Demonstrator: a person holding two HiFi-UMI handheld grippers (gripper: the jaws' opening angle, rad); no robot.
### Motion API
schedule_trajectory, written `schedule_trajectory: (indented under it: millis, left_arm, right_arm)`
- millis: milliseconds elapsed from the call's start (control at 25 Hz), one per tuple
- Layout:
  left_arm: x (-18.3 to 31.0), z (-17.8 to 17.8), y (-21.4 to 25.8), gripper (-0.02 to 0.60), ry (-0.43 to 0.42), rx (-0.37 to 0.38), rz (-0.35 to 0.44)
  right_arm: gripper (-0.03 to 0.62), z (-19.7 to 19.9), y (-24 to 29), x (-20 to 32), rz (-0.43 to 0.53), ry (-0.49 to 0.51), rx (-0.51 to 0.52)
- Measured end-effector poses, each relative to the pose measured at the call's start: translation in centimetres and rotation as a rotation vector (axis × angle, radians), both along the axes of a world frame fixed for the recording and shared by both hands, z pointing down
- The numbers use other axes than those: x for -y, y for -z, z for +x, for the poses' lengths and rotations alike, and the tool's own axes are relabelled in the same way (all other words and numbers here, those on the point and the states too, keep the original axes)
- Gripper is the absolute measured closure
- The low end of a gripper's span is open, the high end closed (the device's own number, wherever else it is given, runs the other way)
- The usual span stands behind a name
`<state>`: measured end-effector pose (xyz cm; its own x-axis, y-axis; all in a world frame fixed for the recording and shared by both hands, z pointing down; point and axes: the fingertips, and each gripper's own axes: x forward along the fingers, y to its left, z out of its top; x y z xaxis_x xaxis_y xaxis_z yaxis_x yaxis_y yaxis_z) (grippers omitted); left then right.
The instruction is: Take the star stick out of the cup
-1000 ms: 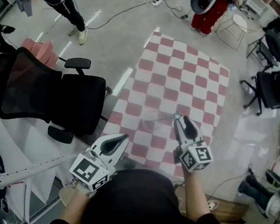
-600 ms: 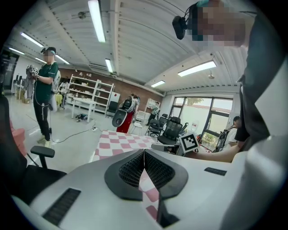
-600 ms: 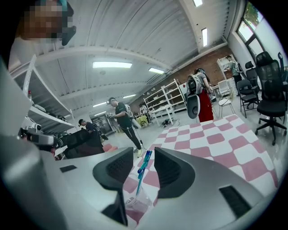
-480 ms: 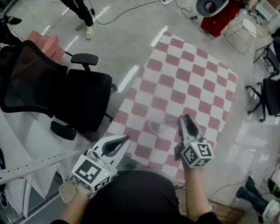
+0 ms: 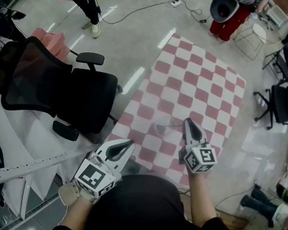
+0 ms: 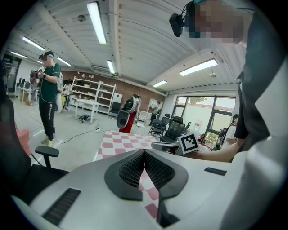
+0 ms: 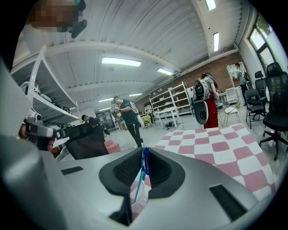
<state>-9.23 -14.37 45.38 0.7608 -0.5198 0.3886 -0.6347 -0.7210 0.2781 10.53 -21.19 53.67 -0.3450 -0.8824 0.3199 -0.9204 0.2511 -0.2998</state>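
Observation:
In the right gripper view a blue star stick [image 7: 145,164] stands between the pads of my right gripper [image 7: 144,153]. Its thin stem runs down into a clear cup [image 7: 137,194] just below the jaws. The jaws are closing and the pads press on the stick's blue top. From the head view the right gripper [image 5: 189,122] points at the faint clear cup [image 5: 162,130] over the checkered mat. My left gripper [image 5: 130,144] hovers to the cup's left with its jaws together and nothing in them, and its pads meet [image 6: 144,152] in the left gripper view.
A black office chair [image 5: 56,89] stands at the left beside a white rail [image 5: 28,169]. The red and white checkered mat [image 5: 196,77] covers the floor ahead. A person's legs [image 5: 88,9] are at the far top. More chairs [image 5: 283,100] line the right edge.
The right gripper's jaws have come together on the stick at the cup. Both grippers stay about where they were, and the head view has drifted a little.

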Motion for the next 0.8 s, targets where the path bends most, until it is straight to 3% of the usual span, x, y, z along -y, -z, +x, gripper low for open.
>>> schedule_trajectory:
  millis: [560, 800]
  left_arm:
    - [-1.7, 0.9, 1.5, 0.541, -0.005, -0.038, 0.034]
    - [-2.5, 2.3, 2.5, 0.540, -0.025, -0.077, 0.057]
  right_arm:
    - [0.568, -2.2, 6.7, -2.5, 0.143, 0.103, -0.135]
    - [0.568, -2.4, 11.2, -5.0, 0.210, 0.108, -0.113]
